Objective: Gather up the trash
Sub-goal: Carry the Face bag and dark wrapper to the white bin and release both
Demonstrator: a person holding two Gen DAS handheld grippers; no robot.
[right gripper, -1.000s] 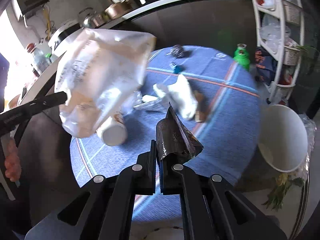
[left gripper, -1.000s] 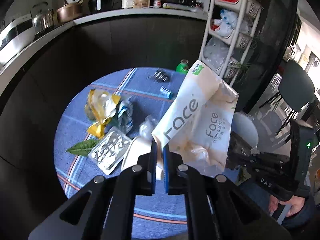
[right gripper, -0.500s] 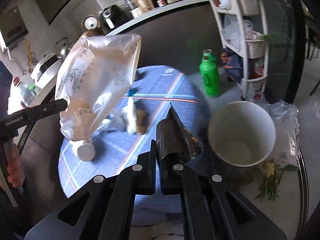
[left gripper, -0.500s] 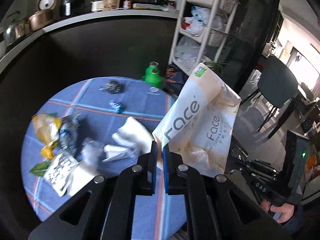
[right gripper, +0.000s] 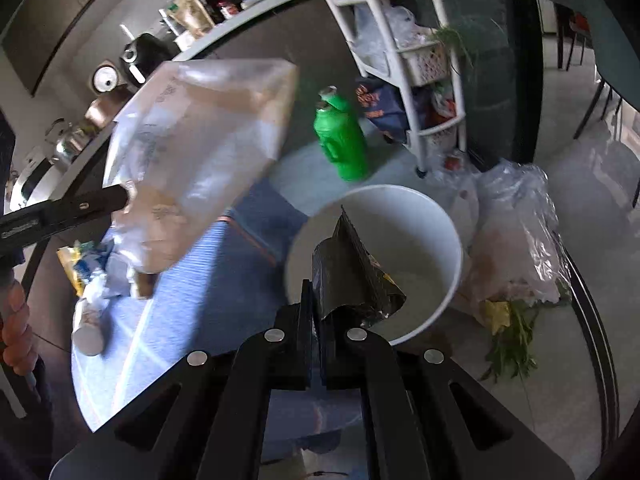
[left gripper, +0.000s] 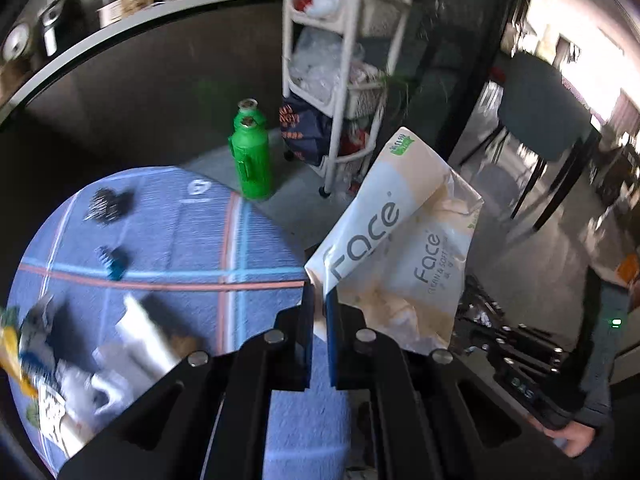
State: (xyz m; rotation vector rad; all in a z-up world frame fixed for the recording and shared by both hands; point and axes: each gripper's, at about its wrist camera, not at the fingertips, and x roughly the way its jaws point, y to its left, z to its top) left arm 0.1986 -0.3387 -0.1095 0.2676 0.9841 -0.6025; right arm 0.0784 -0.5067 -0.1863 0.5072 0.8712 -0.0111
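My left gripper [left gripper: 319, 300] is shut on a white and beige "Face" tissue wrapper [left gripper: 396, 248], held up past the right edge of the round blue table [left gripper: 200, 240]. The same wrapper [right gripper: 200, 152] shows blurred at the left of the right wrist view, pinched by the left gripper [right gripper: 124, 198]. My right gripper [right gripper: 318, 300] is shut on a dark crumpled foil wrapper [right gripper: 352, 276], which hangs in front of the open white bin [right gripper: 452, 280] on the floor. More trash [left gripper: 120, 340] lies on the table's left part.
A green bottle [left gripper: 250, 152] stands on the floor beyond the table, beside a white wire rack [left gripper: 340, 80]. A clear plastic bag [right gripper: 516, 240] and green stems [right gripper: 512, 344] lie right of the bin. A dark counter [left gripper: 120, 40] curves behind. A chair [left gripper: 540, 120] stands at right.
Both grippers have swung right, off the table's middle toward its right edge. The white bin has come from the right side to just beyond the dark wrapper. Both grips are unchanged.
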